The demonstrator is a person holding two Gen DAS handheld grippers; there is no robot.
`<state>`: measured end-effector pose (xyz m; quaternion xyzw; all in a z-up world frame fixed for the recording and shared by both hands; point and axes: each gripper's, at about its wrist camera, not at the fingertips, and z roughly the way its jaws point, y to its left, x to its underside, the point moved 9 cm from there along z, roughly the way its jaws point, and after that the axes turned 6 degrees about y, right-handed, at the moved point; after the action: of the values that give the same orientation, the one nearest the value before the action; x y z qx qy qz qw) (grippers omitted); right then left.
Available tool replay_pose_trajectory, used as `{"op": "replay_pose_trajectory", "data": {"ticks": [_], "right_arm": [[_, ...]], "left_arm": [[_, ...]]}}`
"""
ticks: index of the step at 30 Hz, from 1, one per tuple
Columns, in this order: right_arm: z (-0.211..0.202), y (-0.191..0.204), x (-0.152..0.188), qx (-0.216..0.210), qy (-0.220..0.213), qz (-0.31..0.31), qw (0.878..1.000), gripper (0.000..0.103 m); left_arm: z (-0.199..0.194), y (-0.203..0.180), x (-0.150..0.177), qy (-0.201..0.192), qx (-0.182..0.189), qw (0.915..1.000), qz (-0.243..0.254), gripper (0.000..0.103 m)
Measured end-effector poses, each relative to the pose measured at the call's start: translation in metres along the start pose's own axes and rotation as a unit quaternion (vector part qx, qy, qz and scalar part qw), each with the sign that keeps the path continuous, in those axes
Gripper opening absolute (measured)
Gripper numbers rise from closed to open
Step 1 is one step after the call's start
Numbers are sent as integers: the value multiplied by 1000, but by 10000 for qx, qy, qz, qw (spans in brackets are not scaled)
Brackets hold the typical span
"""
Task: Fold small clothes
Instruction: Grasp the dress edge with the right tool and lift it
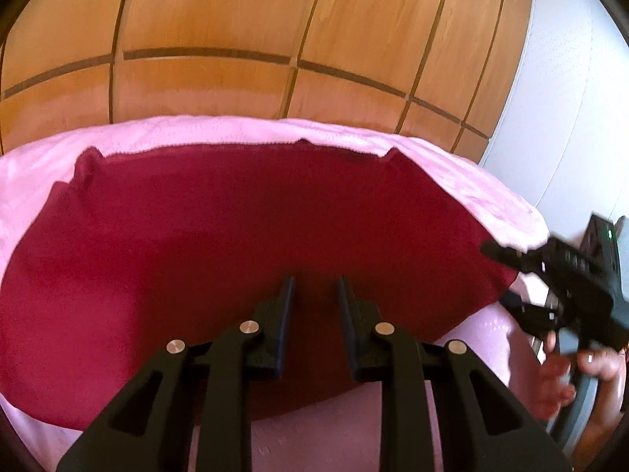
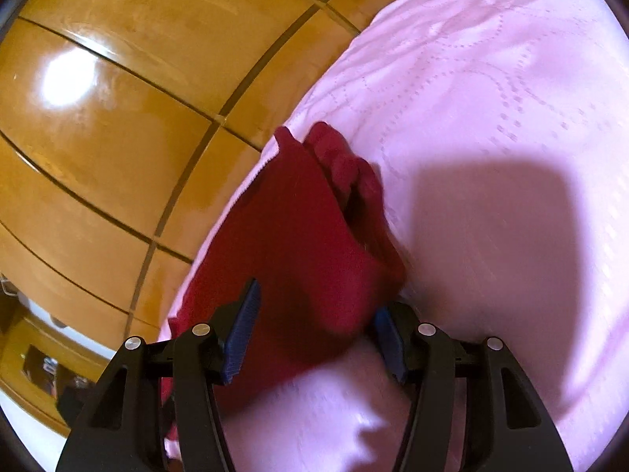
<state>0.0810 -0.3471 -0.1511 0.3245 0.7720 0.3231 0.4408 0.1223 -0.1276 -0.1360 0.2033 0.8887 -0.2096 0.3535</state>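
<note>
A dark red garment (image 1: 236, 228) lies spread flat on a pink quilted bedspread (image 1: 220, 133). My left gripper (image 1: 314, 287) hovers over the garment's near part, its fingers open with a narrow gap and nothing between them. My right gripper (image 1: 501, 275) shows at the garment's right edge in the left wrist view, blurred. In the right wrist view the right gripper (image 2: 318, 306) is open wide around the garment's near corner (image 2: 298, 244). The cloth lies between the fingers, and part of the right finger is hidden behind it. The garment's far edge is bunched in folds (image 2: 346, 169).
A wooden panelled wardrobe (image 1: 275, 39) stands behind the bed. A white wall (image 1: 570, 98) is at the right. The bedspread (image 2: 491, 118) stretches out to the right of the garment. A hand (image 1: 558, 369) holds the right gripper.
</note>
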Motion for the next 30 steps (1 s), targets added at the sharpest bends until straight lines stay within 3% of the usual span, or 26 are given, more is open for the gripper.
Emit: {"op": "replay_pose_trajectory", "data": {"ticks": [8, 10, 12, 14, 30], "right_arm": [[20, 3, -28, -413, -285, 518, 9974, 55], [24, 3, -32, -480, -270, 649, 9964, 47], [29, -4, -34, -305, -178, 762, 9965, 29], [31, -10, -33, -284, -149, 825, 9961, 21], [33, -12, -34, -452, 53, 739, 9962, 18]], "left_arm": [[0, -2, 3, 52, 52, 10000, 2, 20], [0, -3, 2, 115, 86, 9999, 33, 20], [0, -3, 2, 173, 141, 9997, 30, 20], [1, -3, 2, 219, 169, 9996, 68, 20], [0, -2, 3, 363, 122, 9992, -136, 21]]}}
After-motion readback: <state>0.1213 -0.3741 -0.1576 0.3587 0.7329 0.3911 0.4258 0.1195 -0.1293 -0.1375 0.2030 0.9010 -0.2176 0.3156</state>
